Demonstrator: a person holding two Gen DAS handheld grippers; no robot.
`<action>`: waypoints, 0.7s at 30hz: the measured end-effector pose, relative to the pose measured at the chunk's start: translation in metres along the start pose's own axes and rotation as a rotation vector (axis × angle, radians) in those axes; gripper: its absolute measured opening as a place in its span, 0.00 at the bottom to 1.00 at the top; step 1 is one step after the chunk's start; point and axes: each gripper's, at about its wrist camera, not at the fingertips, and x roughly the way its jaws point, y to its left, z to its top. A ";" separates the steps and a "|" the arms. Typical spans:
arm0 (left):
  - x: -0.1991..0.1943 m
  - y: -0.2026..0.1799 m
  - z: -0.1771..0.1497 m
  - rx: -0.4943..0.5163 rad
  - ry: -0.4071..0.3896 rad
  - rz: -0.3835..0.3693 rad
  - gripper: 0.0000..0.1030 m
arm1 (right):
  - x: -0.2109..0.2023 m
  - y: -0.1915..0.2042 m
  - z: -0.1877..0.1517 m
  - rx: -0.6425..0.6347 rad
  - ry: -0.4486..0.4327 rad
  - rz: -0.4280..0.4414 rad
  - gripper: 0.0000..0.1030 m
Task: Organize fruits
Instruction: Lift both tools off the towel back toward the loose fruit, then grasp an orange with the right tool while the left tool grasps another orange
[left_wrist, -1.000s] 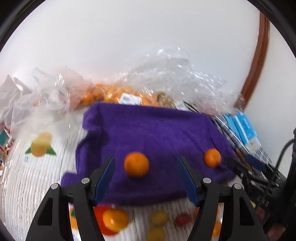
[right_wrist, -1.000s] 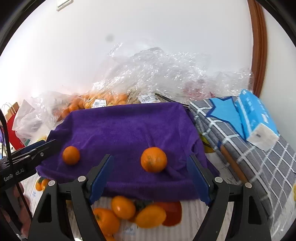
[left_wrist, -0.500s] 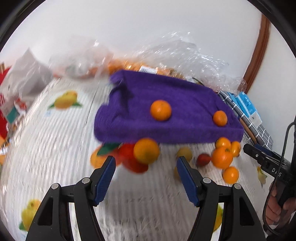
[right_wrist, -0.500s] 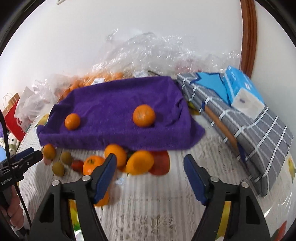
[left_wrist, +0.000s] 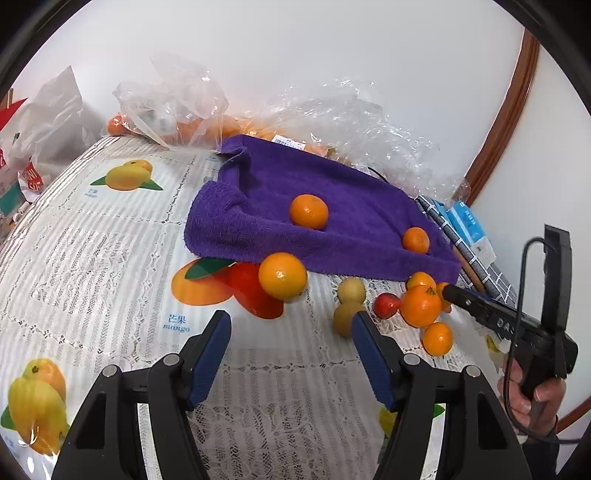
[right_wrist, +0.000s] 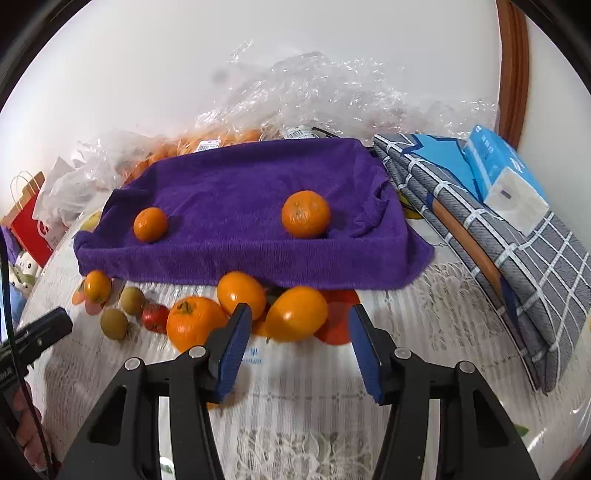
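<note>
A purple towel (left_wrist: 332, 206) (right_wrist: 240, 192) covers a raised box; two oranges (left_wrist: 308, 211) (left_wrist: 416, 240) rest on it, also seen in the right wrist view (right_wrist: 305, 213) (right_wrist: 150, 224). In front of it on the table lie loose fruits: a yellow-orange citrus (left_wrist: 282, 276) (right_wrist: 295, 314), a stemmed orange (left_wrist: 420, 305) (right_wrist: 194, 325), two brownish kiwis (left_wrist: 351, 291) (right_wrist: 114, 323), a small red fruit (left_wrist: 386, 305) (right_wrist: 155, 317). My left gripper (left_wrist: 291, 354) is open and empty, short of the citrus. My right gripper (right_wrist: 299, 343) is open and empty, just before the citrus.
Clear plastic bags of oranges (left_wrist: 177, 110) (right_wrist: 314, 96) lie behind the towel. A folded grey checked cloth (right_wrist: 498, 229) with a blue tissue pack (right_wrist: 502, 173) sits at the right. A fruit-print tablecloth (left_wrist: 110, 258) covers the table. A red bag (right_wrist: 29, 218) stands far left.
Both grippers have pulled back from the towel, away from the two oranges on it; the loose fruits on the table in front have come into view. Both stay open.
</note>
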 end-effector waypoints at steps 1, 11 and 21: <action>0.001 0.000 0.000 0.002 0.003 -0.001 0.64 | 0.005 -0.001 0.002 0.009 0.006 0.007 0.52; 0.003 0.005 0.001 -0.024 0.008 -0.004 0.64 | -0.003 -0.017 0.000 0.005 0.029 0.029 0.33; 0.002 0.002 0.001 -0.014 0.007 -0.008 0.64 | -0.004 -0.019 -0.013 -0.019 0.050 0.020 0.38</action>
